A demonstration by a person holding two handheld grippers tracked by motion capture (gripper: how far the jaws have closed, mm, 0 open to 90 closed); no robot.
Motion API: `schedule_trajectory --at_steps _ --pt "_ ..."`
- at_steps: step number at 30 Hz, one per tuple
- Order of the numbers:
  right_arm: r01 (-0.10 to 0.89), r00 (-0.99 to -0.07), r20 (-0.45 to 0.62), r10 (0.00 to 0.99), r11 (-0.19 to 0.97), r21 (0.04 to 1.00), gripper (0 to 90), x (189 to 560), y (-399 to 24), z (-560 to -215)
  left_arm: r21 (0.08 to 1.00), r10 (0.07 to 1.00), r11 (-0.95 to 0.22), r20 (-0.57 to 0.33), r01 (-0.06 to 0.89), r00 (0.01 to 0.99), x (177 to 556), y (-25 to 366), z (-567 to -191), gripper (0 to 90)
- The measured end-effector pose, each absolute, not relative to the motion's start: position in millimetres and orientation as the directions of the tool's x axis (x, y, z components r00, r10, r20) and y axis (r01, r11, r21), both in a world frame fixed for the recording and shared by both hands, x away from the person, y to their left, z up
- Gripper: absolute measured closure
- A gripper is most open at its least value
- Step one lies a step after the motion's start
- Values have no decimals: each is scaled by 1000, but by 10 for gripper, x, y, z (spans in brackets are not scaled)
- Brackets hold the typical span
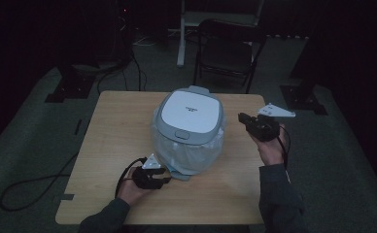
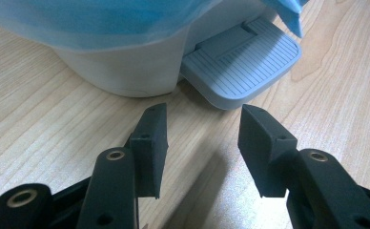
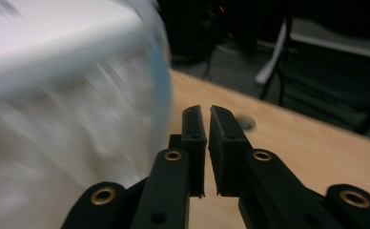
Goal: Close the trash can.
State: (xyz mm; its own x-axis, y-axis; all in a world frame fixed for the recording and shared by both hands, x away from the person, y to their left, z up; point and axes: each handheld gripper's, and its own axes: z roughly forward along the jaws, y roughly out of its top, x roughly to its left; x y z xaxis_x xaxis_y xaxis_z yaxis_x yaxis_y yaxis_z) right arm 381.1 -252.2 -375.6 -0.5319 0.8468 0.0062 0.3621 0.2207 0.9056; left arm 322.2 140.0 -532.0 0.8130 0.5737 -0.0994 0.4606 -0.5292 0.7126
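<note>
While parted, left tool (image 2: 203, 138) facing bin (image 2: 126, 57).

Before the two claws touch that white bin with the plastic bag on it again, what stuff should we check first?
1. Bin lid shut: ok.
2. Bin standing upright on the table: ok.
3. Plastic bag around the bin's body: ok.
4. Left gripper open, facing the foot pedal, not touching: ok.
5. Right gripper nearly closed, nothing between its jaws: ok.
6. Whether the bag is snagged anywhere: cannot tell.
</note>
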Motion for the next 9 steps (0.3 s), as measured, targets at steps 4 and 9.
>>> schedule_trajectory --at_steps 4,9 --pt "434 -478 4 878 233 870 713 3906 -2571 -4104 714 573 -529 -98 459 814 3218 1399 -5319 543" --pt "528 -405 8 914 227 819 541 4019 -2650 -4616 717 573 -526 -100 458 814 3216 1401 -5313 543"
